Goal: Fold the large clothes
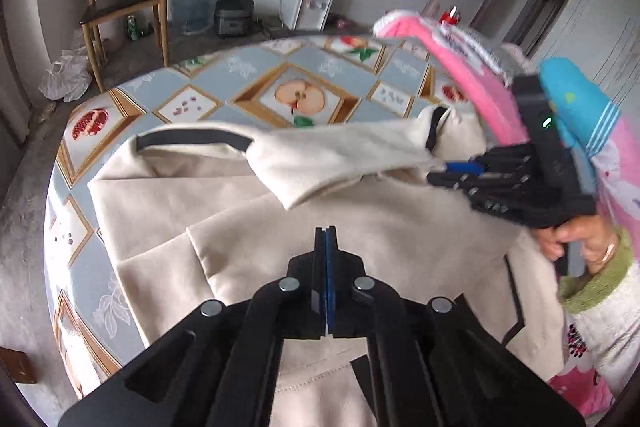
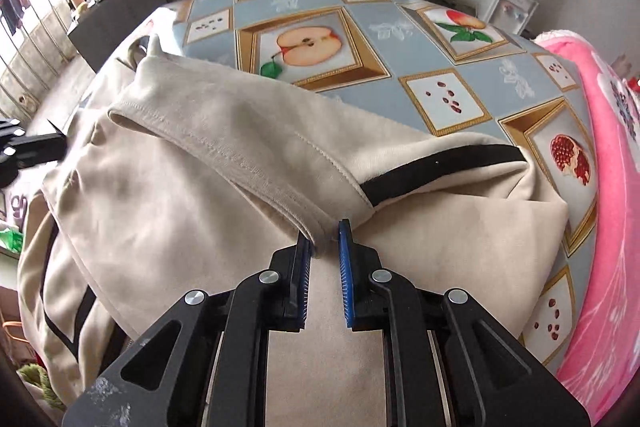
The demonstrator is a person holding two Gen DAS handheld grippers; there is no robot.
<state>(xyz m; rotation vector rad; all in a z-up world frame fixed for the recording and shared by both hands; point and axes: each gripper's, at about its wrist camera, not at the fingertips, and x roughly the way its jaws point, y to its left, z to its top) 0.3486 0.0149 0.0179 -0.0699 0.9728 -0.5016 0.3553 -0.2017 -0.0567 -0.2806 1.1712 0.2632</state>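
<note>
Beige garment (image 1: 360,235), one, two grippers: left gripper (image 1: 325,231), right gripper (image 2: 324,227).

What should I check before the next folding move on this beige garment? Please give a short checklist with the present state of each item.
1. Right gripper pinches the sleeve cuff: ok.
2. Sleeve is lifted above the garment body: ok.
3. Left gripper is ready to grasp: not ok, it is shut and empty.
4. Garment body is smooth: not ok, creases show.
5. Garment lies wholly on the table: cannot tell.
</note>
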